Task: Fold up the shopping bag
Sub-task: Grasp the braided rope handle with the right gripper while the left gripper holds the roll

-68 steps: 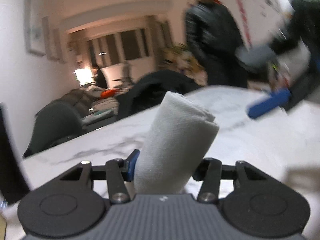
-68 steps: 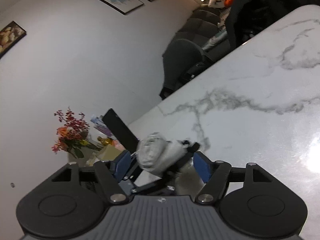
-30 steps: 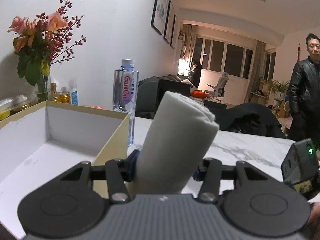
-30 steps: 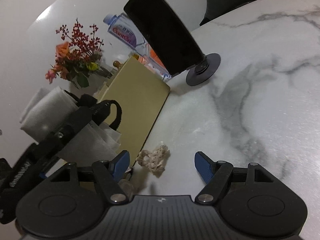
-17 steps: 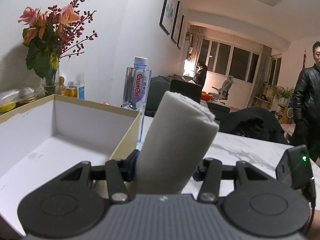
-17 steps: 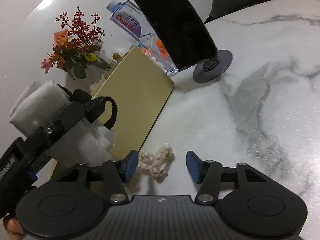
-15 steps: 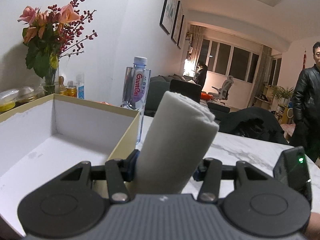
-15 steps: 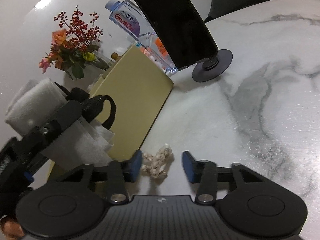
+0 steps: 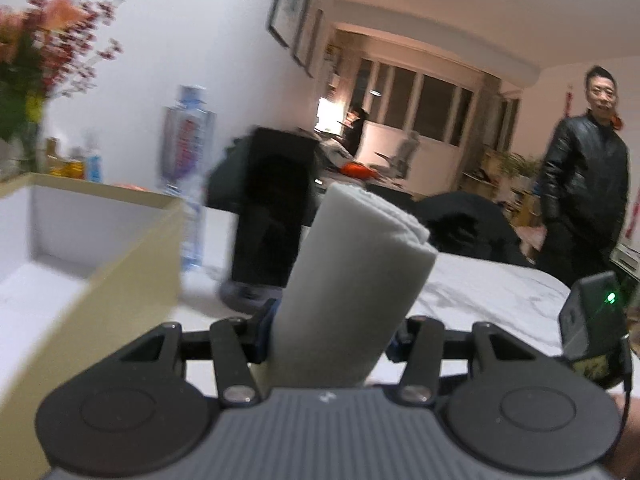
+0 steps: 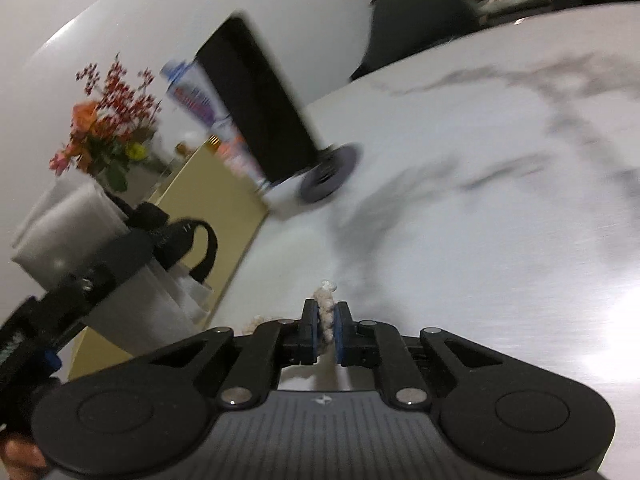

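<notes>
- Shopping bag (image 9: 352, 288), a folded grey roll, stands upright in the left gripper (image 9: 332, 336), jaws clamped on its lower end.
- Judged light, soft and springy; hold it low across the layers or the roll may open.
- Right gripper (image 10: 328, 330) is pinched narrow on a cream cord (image 10: 326, 312) over the marble table (image 10: 480, 220).
- Only the right view shows the cord; only the left view shows inside the open box (image 9: 100, 240).
</notes>
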